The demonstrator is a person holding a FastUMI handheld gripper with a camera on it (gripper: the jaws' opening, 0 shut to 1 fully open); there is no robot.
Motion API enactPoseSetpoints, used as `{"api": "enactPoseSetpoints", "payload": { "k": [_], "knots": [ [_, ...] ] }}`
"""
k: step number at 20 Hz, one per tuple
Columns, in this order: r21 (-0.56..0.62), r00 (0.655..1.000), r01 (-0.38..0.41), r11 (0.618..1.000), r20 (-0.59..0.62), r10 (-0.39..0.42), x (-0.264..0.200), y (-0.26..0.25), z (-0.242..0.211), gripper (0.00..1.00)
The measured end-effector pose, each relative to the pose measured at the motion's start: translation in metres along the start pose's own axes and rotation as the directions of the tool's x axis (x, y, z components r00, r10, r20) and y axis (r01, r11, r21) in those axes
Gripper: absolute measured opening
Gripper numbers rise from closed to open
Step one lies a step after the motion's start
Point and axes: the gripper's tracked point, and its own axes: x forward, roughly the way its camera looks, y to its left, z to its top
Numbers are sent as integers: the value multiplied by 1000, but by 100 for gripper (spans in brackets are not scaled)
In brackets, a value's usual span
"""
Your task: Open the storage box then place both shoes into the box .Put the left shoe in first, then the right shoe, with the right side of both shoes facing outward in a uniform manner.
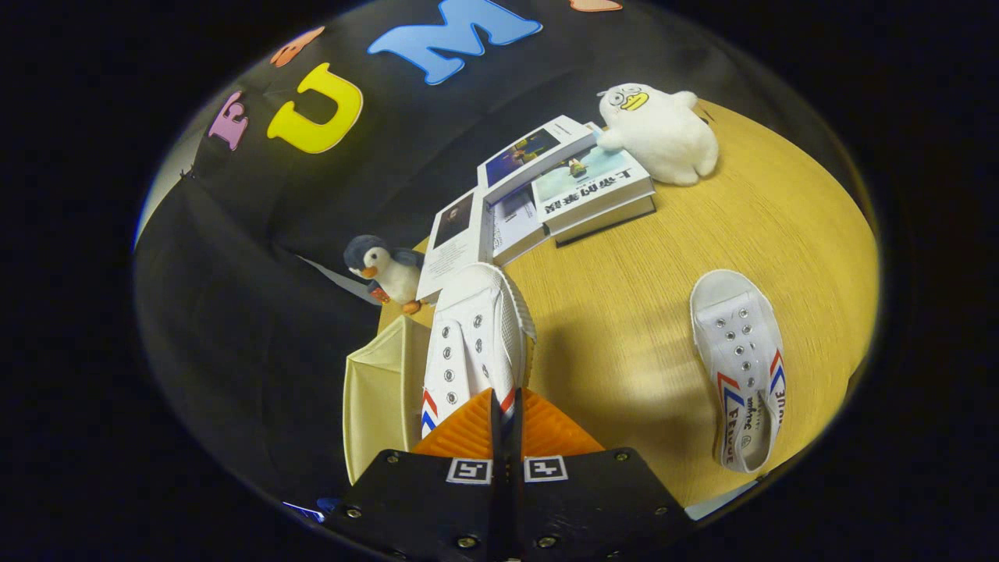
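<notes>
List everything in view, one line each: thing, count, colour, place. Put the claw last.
held shoe: one, white with red and blue stripes, clamped between the fingers, toe pointing away.
second shoe: one, same colours, lying on the table beside the claw.
storage box: one, cream, open, next to the held shoe at the table edge.
books: a few, mostly white covers, stacked beyond the held shoe.
penguin toy: one, grey and white, beside the books.
duck toy: one, white, behind the books.
table: one, yellow wood.
claw: one, shut on the held shoe.
</notes>
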Motion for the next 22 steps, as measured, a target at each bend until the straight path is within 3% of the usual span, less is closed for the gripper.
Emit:
{"api": "enactPoseSetpoints", "payload": {
  "k": [11, 22],
  "knots": [
    [-83, 997, -76, 994, -5, 76, 4, 87, -18, 1],
    [-202, 998, -51, 978, -40, 44, 52, 137, -71, 1]
  ]
}}
